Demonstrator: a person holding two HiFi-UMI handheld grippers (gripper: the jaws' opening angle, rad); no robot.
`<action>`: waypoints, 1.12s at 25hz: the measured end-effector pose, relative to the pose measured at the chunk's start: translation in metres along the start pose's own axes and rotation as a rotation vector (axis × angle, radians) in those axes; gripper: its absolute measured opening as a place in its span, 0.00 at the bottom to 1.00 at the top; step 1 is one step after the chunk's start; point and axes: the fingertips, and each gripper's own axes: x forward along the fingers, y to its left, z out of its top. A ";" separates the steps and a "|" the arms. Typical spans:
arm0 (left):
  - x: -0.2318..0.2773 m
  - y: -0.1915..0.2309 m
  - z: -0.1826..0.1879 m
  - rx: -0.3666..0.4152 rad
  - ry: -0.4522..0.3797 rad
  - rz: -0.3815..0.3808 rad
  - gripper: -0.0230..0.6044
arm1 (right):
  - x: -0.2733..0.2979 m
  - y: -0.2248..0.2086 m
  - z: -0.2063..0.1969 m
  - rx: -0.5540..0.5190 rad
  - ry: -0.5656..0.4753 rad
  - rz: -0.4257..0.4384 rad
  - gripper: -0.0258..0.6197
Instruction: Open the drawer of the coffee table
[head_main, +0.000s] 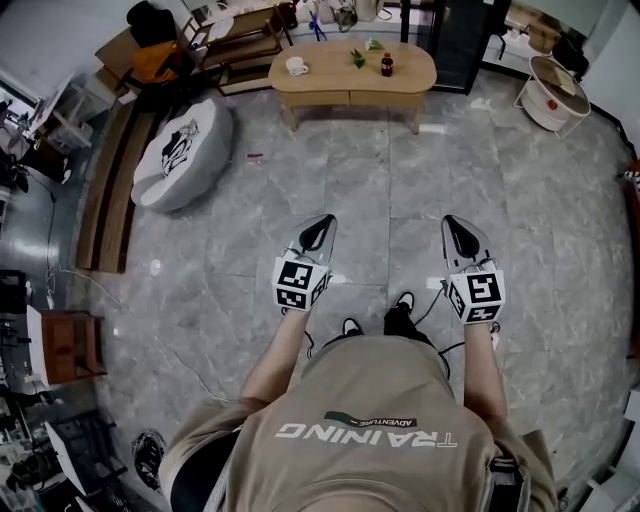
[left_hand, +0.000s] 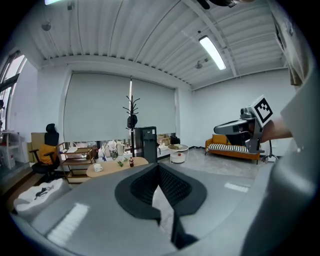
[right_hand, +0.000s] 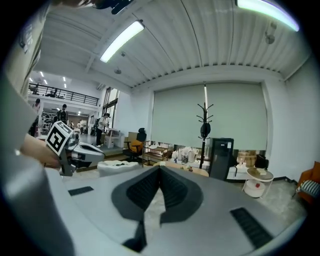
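Observation:
The oval wooden coffee table (head_main: 352, 75) stands far ahead across the grey floor, its drawer front (head_main: 350, 97) flush with the apron. A white cup (head_main: 296, 66), a small bottle (head_main: 387, 66) and some greenery sit on top. My left gripper (head_main: 322, 222) and right gripper (head_main: 452, 222) hang side by side in front of me, well short of the table, both shut with nothing between the jaws. In the left gripper view the table (left_hand: 117, 166) shows just beyond the closed tips (left_hand: 159, 166). In the right gripper view the closed tips (right_hand: 160, 167) hide most of it.
A white beanbag (head_main: 185, 150) lies left of the table, with a wooden shelf unit (head_main: 240, 40) behind it. A black cabinet (head_main: 460, 40) and a round white side table (head_main: 553, 92) stand at the right. An orange sofa (left_hand: 235, 147) lines the far right wall.

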 end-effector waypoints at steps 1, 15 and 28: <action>0.006 -0.001 0.006 0.019 0.003 -0.007 0.05 | 0.002 -0.007 0.000 -0.007 -0.004 -0.001 0.04; 0.128 -0.074 0.053 0.109 -0.037 -0.019 0.05 | 0.022 -0.129 -0.037 -0.017 -0.003 0.019 0.04; 0.180 -0.045 0.041 0.099 0.010 0.022 0.05 | 0.085 -0.149 -0.029 -0.018 -0.044 0.096 0.04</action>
